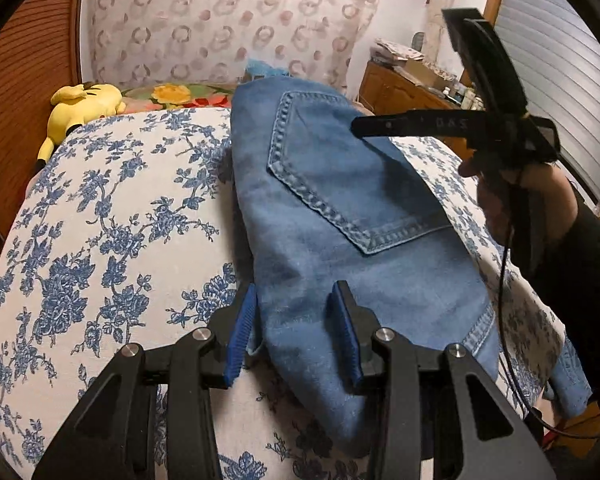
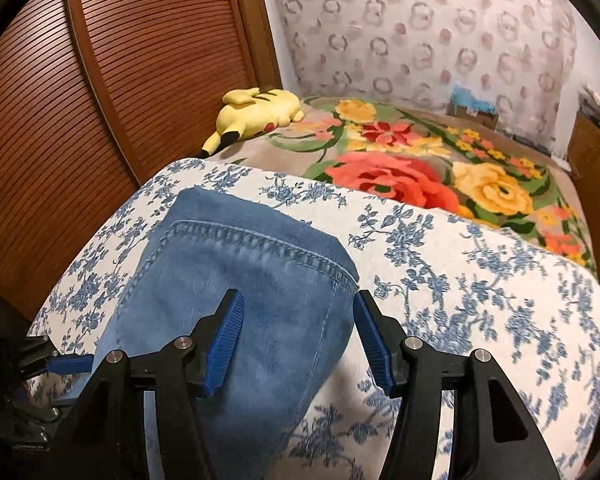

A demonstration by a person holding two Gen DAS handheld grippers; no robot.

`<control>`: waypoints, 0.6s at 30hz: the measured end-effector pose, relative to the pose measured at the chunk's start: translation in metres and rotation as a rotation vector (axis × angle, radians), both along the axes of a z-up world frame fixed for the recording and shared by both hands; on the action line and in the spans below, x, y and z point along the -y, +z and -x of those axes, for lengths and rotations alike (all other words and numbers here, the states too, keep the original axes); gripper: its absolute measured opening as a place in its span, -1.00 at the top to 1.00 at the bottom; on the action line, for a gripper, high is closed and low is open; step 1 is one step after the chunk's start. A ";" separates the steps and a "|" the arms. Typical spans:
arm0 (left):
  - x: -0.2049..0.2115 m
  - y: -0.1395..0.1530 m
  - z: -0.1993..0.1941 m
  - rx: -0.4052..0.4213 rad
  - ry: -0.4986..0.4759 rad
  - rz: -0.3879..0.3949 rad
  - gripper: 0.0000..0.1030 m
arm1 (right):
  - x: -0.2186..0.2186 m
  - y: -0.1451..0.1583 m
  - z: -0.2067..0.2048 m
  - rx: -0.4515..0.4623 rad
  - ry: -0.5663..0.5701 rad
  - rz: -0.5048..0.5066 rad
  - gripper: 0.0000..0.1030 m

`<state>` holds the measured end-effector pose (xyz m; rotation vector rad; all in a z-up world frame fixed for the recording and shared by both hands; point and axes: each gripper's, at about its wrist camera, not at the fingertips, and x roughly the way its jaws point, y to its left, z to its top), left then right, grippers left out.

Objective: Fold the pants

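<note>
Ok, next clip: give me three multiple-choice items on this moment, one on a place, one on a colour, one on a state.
1. Where does the yellow plush toy lie?
A. on the jeans
B. at the far end of the bed beside the wooden slatted door
C. on the wooden dresser

2. What colour are the pads on the gripper fingers?
A. blue
B. red
C. white

3. How do the jeans lie on the blue-flowered cover?
A. spread out flat with both legs apart
B. folded into a compact stack, back pocket up
C. hanging off a hanger

Key: 1 B, the toy rests by the slatted door, far from the jeans. 2 A, ribbed blue pads show in both wrist views. 3 B, a stitched pocket faces up on the layered bundle.
</note>
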<state>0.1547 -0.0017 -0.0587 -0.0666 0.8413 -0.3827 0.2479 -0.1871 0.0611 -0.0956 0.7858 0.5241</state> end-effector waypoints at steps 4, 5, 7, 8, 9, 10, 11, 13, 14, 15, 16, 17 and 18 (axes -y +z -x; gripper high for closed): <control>0.002 -0.001 -0.001 0.004 -0.006 -0.014 0.21 | -0.001 -0.006 -0.016 -0.022 0.019 0.005 -0.29; 0.003 -0.001 -0.001 0.005 -0.008 -0.015 0.21 | 0.001 -0.008 -0.021 -0.031 0.021 -0.007 -0.31; 0.002 -0.002 -0.002 0.003 -0.008 -0.010 0.21 | 0.008 -0.009 -0.022 -0.049 0.023 -0.032 -0.41; 0.001 -0.002 -0.002 0.002 -0.008 -0.007 0.21 | 0.010 -0.011 -0.025 -0.057 0.023 -0.042 -0.43; 0.001 -0.002 -0.002 0.001 -0.009 -0.005 0.21 | 0.011 -0.013 -0.028 -0.066 0.028 -0.052 -0.44; 0.001 -0.002 -0.003 -0.001 -0.009 -0.003 0.21 | 0.012 -0.015 -0.030 -0.073 0.032 -0.061 -0.44; 0.000 -0.003 -0.002 -0.003 -0.008 -0.001 0.21 | 0.012 -0.017 -0.032 -0.081 0.037 -0.070 -0.44; 0.000 -0.004 -0.001 -0.010 -0.004 0.010 0.21 | 0.015 -0.019 -0.034 -0.093 0.044 -0.087 -0.44; -0.002 -0.006 -0.002 -0.016 -0.001 0.018 0.21 | 0.016 -0.021 -0.037 -0.102 0.049 -0.099 -0.44; -0.003 -0.007 -0.002 -0.022 0.001 0.028 0.21 | 0.015 -0.023 -0.039 -0.114 0.054 -0.113 -0.44; -0.005 -0.007 -0.001 -0.029 0.003 0.039 0.21 | 0.014 -0.026 -0.040 -0.125 0.058 -0.122 -0.44; -0.007 -0.008 0.001 -0.039 0.005 0.055 0.21 | 0.014 -0.026 -0.040 -0.131 0.062 -0.131 -0.44; -0.009 -0.009 0.003 -0.049 0.007 0.072 0.21 | 0.013 -0.028 -0.040 -0.136 0.073 -0.139 -0.40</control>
